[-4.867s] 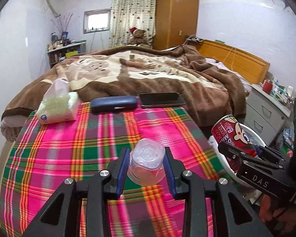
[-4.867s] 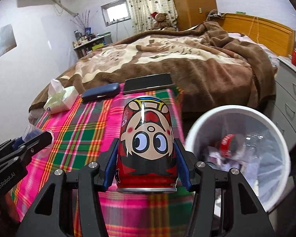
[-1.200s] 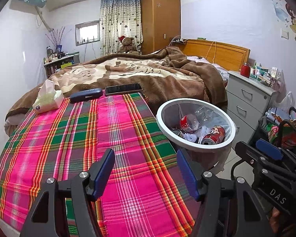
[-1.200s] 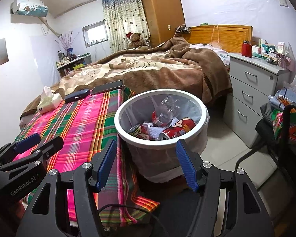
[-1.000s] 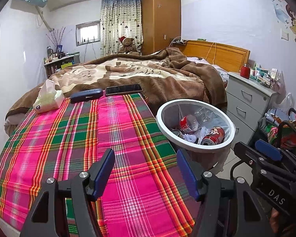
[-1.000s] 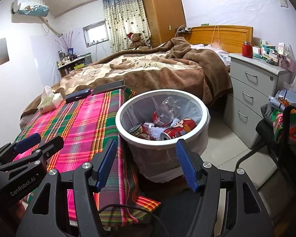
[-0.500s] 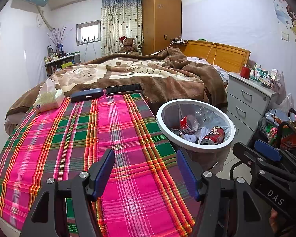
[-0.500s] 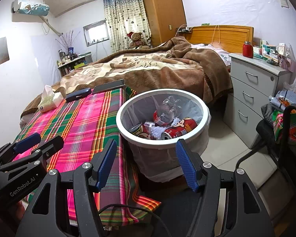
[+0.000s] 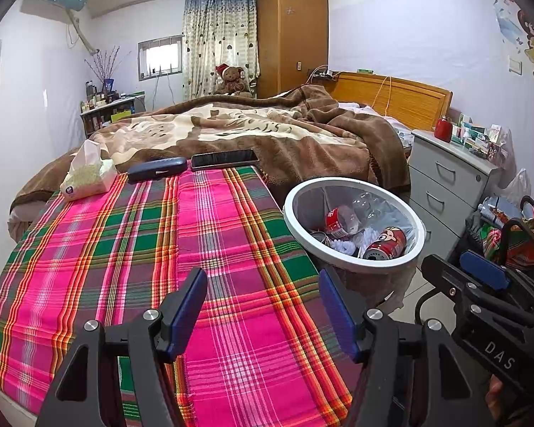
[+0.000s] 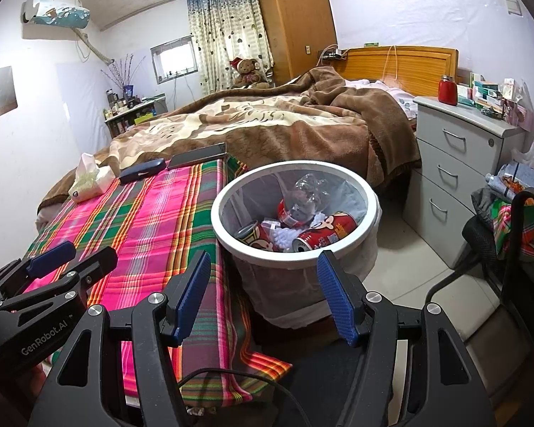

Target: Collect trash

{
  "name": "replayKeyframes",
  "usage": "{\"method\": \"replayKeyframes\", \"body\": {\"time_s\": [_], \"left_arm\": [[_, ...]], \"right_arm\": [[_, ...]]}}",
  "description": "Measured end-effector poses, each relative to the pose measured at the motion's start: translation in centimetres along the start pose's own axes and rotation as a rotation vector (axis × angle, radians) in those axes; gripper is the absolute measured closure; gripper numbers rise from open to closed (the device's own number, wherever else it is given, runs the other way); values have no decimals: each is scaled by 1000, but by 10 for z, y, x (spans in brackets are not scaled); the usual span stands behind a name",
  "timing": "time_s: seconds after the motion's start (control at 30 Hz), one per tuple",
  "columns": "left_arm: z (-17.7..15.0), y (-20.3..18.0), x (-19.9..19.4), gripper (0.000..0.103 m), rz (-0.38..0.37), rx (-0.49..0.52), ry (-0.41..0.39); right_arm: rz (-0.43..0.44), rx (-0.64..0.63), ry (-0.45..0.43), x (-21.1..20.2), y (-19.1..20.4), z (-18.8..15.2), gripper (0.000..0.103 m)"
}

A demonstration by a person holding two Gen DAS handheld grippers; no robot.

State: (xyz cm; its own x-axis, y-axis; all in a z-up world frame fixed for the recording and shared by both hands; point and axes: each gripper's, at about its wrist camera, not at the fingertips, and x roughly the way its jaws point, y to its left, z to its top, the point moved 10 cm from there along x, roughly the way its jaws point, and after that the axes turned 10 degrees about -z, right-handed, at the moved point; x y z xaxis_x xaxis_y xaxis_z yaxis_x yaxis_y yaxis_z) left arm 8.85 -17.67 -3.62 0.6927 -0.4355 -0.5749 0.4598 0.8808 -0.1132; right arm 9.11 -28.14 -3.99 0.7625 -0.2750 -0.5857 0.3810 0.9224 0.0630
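A white trash bin (image 9: 293, 222) (image 10: 220, 235) stands on the floor beside the plaid cloth (image 9: 131, 249) (image 10: 153, 220). Inside it lie red cartoon cans (image 9: 386, 243) (image 10: 324, 233), a crushed clear plastic bottle (image 10: 308, 192) and white tissue (image 10: 283, 236). My left gripper (image 9: 263, 286) hangs open above the cloth with nothing between its blue pads. My right gripper (image 10: 263, 272) stands open just short of the bin, holding nothing. Each gripper also shows at the edge of the other view, the right gripper (image 9: 480, 277) at the right and the left gripper (image 10: 53, 259) at the left.
At the cloth's far end lie a tissue pack (image 9: 85, 178), a dark blue case (image 9: 156, 172) and a phone (image 9: 224, 159). A bed with a brown blanket (image 9: 267, 131) lies behind. A grey drawer unit (image 10: 459, 163) and a black chair (image 10: 498, 249) stand right of the bin.
About five seconds ago the left gripper held a clear cup and the right a red can; both jaws now stand open and the can lies in the bin. Nothing moved in the last second.
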Motion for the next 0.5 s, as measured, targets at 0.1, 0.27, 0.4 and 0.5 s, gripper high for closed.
{"method": "replayKeyframes", "body": {"time_s": [0.1,0.27,0.4,0.5], "left_arm": [[0,0,0,38,-1,1,-1],[0,-2,0,38,-4,4,-3],[-1,-2,0,38,-1,4,-2],[-2,-1,2,38,0,1,2]], "right_arm": [[1,0,0,-1,1,0,39],[-1,-1,0,-1,1,0,39],[0,0,0,0,1,0,39],[0,-3,2,-1,3,-1,39]]}}
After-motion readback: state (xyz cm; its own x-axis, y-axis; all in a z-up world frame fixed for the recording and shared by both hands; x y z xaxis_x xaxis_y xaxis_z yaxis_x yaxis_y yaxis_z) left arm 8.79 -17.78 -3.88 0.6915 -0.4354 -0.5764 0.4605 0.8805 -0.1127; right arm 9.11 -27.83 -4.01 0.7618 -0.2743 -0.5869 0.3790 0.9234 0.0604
